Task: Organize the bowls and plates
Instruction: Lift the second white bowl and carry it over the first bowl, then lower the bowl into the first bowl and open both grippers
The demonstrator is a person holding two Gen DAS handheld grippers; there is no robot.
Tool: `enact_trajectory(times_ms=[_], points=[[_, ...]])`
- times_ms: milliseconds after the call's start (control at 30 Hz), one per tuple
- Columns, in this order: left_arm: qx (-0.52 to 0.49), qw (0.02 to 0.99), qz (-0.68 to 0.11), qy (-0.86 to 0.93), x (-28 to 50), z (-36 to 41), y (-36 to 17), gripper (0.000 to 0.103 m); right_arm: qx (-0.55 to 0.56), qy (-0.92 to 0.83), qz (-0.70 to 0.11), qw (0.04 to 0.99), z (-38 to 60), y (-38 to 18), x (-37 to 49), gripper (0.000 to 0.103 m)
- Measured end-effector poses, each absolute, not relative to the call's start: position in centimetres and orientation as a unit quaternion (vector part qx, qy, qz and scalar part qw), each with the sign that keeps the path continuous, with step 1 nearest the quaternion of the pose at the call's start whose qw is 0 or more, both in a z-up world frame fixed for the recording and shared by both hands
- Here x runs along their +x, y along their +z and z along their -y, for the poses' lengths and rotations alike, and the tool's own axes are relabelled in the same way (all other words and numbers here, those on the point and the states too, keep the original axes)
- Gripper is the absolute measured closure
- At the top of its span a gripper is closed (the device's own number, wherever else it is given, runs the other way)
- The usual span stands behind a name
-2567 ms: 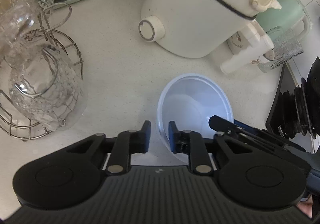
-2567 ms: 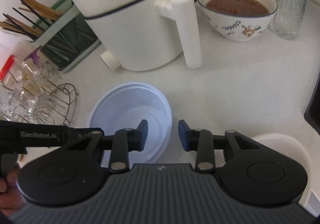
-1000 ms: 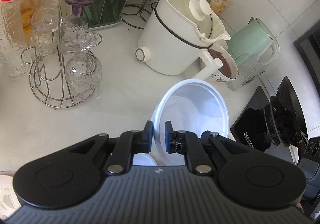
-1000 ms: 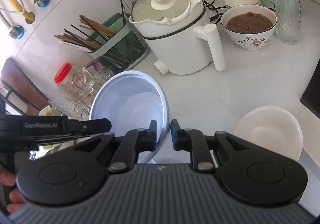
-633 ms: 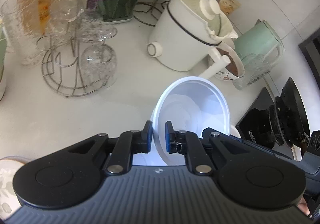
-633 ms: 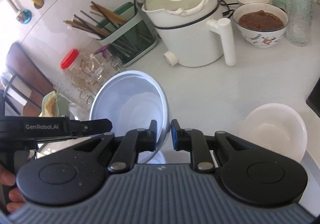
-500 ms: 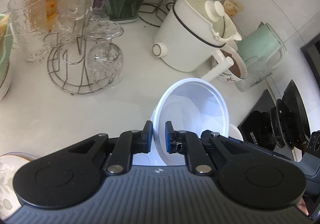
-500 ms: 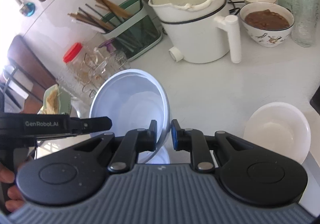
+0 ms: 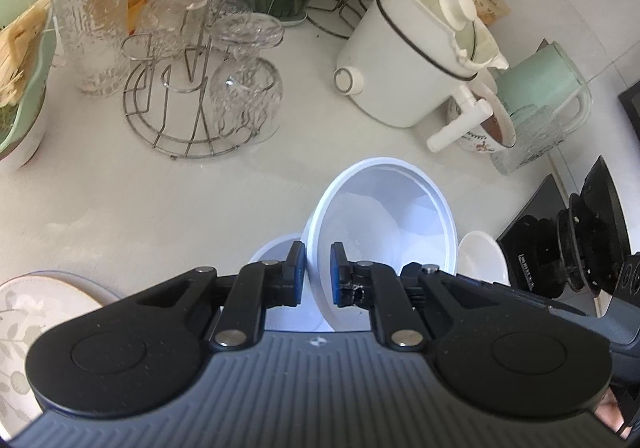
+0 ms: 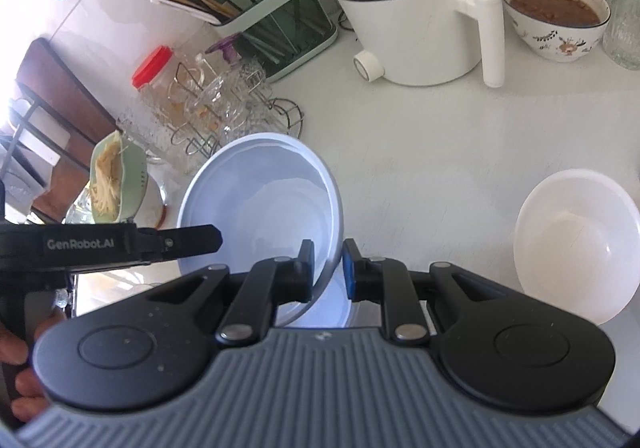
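Bowl (image 9: 384,216), pale blue and white, hangs above the table (image 9: 120,208) in the left wrist view, tilted with its mouth facing the camera. The left gripper (image 9: 318,274) has its jaws narrowed on the bowl's near rim, one blue pad outside the wall and one inside. Just under the held bowl a second pale bowl (image 9: 276,248) shows behind the left finger, and a small white bowl (image 9: 482,256) sits to the right of it on the table. A patterned plate (image 9: 36,312) lies at the lower left edge. Farther back stand a wire rack (image 9: 188,100) with upturned glasses, a white pot (image 9: 404,60) with a lid and a side handle, a mint kettle (image 9: 544,84) and a patterned bowl of brown food (image 9: 492,128).

In the right wrist view the right gripper (image 10: 328,268) pinches the same bowl (image 10: 260,204) on its right-hand rim, jaws narrow with the wall between the pads. The left gripper (image 10: 200,238) reaches in from the left edge with its tip against the bowl's opposite side. The bowl is clear of the table (image 10: 420,152), tipped with its inside facing the camera. The second pale bowl (image 10: 336,304) lies directly below it, partly hidden by the fingers. The small white bowl (image 10: 576,244) rests on the table well to the right. The white pot (image 10: 408,8), the bowl of brown food (image 10: 554,14) and a green holder of chopsticks (image 10: 276,16) stand at the back.
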State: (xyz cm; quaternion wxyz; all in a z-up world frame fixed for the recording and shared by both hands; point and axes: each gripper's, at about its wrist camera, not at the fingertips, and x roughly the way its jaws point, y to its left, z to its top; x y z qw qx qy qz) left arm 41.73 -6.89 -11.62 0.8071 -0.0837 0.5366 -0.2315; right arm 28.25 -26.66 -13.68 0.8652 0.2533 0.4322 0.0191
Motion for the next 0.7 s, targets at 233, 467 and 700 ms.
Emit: enact_trajectory(times_ms=[233,467,700], points=[[-0.076,0.805,-0.548,-0.215,41.2,6.3,-12.4,0.089,0.249,0.031,-0.454,0.855,25.9,-14.5,28.4,0.084],[-0.065,0.799,-0.562,-0.203,40.5,6.0,-13.3,0.089,0.237,0.032,-0.474,0.848,25.0,-15.3,28.6,0.084],[-0.067,0.792,-0.574,-0.196,40.5,5.8,-14.1,0.08,0.245,0.032,-0.488,0.837,24.8,-15.9,28.7,0.084]])
